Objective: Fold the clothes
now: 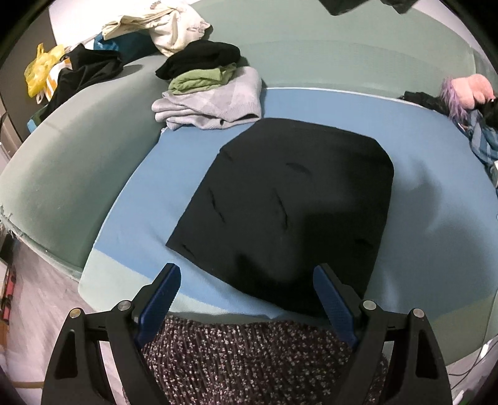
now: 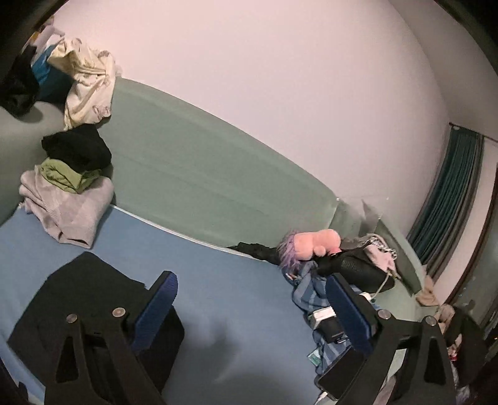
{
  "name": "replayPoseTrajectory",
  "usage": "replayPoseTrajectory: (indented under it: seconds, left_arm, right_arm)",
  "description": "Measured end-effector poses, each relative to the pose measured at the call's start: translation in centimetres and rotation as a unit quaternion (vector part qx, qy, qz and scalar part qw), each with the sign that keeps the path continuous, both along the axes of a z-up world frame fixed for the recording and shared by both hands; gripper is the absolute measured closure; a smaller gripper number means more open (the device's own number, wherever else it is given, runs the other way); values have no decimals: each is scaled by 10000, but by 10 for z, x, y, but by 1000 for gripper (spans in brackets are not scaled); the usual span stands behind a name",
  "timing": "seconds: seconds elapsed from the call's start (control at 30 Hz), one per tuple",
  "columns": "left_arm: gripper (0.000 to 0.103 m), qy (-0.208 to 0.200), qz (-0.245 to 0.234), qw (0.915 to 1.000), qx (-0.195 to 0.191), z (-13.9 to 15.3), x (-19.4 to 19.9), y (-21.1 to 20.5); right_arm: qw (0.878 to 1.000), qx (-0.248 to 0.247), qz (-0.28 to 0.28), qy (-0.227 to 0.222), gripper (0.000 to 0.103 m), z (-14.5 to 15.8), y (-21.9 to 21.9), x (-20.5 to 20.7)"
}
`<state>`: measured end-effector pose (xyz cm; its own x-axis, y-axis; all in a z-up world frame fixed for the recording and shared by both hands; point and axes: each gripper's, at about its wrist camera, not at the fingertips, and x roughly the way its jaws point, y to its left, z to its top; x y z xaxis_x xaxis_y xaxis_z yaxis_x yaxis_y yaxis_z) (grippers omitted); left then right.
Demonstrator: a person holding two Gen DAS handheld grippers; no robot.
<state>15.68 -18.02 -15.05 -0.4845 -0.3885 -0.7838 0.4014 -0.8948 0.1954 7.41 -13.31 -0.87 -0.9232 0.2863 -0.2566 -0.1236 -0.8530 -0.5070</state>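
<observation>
A black garment (image 1: 280, 202) lies flat on the blue bed sheet (image 1: 149, 212), folded into a rough rectangle with a few creases. My left gripper (image 1: 247, 280) is open and empty, held just above the garment's near edge. In the right wrist view the same black garment (image 2: 77, 296) lies at lower left. My right gripper (image 2: 252, 293) is open and empty, raised over the blue sheet (image 2: 218, 280) to the right of the garment.
A stack of folded clothes, grey (image 1: 211, 106), green (image 1: 199, 79) and black (image 1: 199, 59), sits at the sheet's far left corner. Loose clothes (image 1: 162, 28) and a yellow bag (image 1: 40, 71) lie behind. A pink plush (image 2: 311, 246) and clutter (image 2: 330, 311) lie at right. A knitted sleeve (image 1: 249, 358) is below.
</observation>
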Motion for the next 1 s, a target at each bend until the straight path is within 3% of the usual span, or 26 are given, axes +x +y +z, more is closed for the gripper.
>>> replayPoseTrajectory:
  seconds: [0.17, 0.47, 0.7, 1.0]
  left_arm:
    - [16, -7, -108, 9999, -57, 0, -3, 9]
    - [16, -126, -88, 9996, 240, -4, 0, 8]
    - [16, -74, 97, 9983, 567, -7, 1, -6]
    - [16, 49, 177, 9981, 583, -1, 0, -14]
  right_arm:
    - [9997, 104, -194, 89, 6, -4, -9, -6]
    - [9970, 332, -383, 580, 6, -3, -19, 2]
    - [9977, 301, -325, 516, 6, -6, -10, 0]
    - [9980, -264, -315, 479, 4, 10, 15, 0]
